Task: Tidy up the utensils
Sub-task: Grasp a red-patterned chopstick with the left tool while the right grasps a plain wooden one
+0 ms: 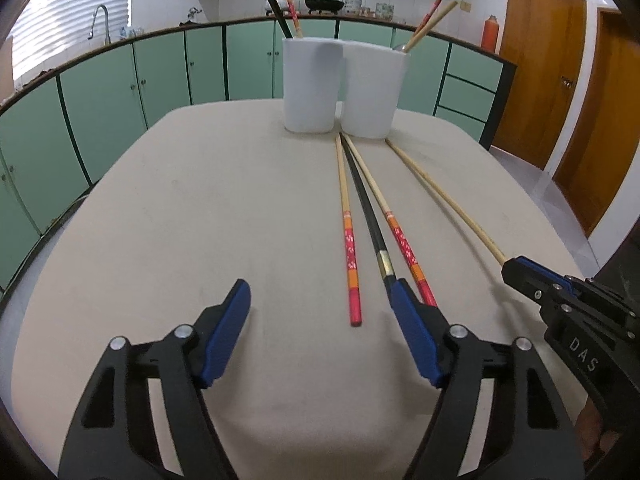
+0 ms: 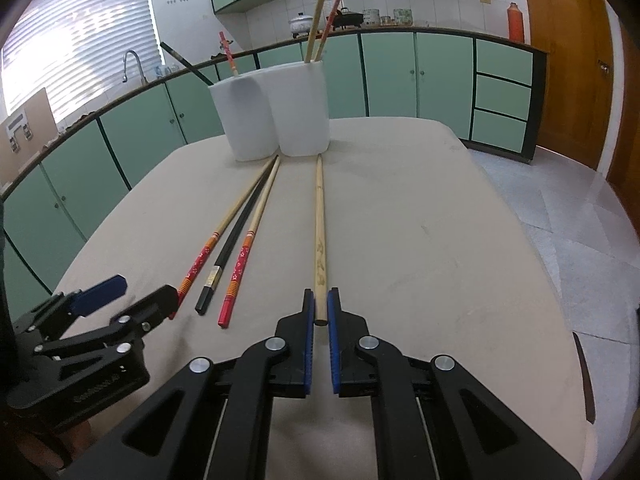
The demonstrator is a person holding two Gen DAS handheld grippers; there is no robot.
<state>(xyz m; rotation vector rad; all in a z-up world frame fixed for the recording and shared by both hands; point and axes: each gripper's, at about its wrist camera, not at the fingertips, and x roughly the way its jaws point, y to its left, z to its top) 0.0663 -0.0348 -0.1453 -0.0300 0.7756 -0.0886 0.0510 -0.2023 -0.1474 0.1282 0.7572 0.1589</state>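
Gripping one plain wooden chopstick (image 2: 319,240), right gripper (image 2: 319,312), lower centre.
Left gripper (image 1: 320,300) fingers wide, empty, astride red-handled chopstick (image 1: 351,264); two white holders (image 1: 310,84) upper centre of bench (image 1: 160,220).

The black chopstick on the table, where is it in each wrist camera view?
Left wrist view: the black chopstick lies right of centre between two red-ended chopsticks, its near end behind a left gripper finger.
Right wrist view: the black chopstick lies left of centre, between the same two.
Shared landmark: the two white holders.
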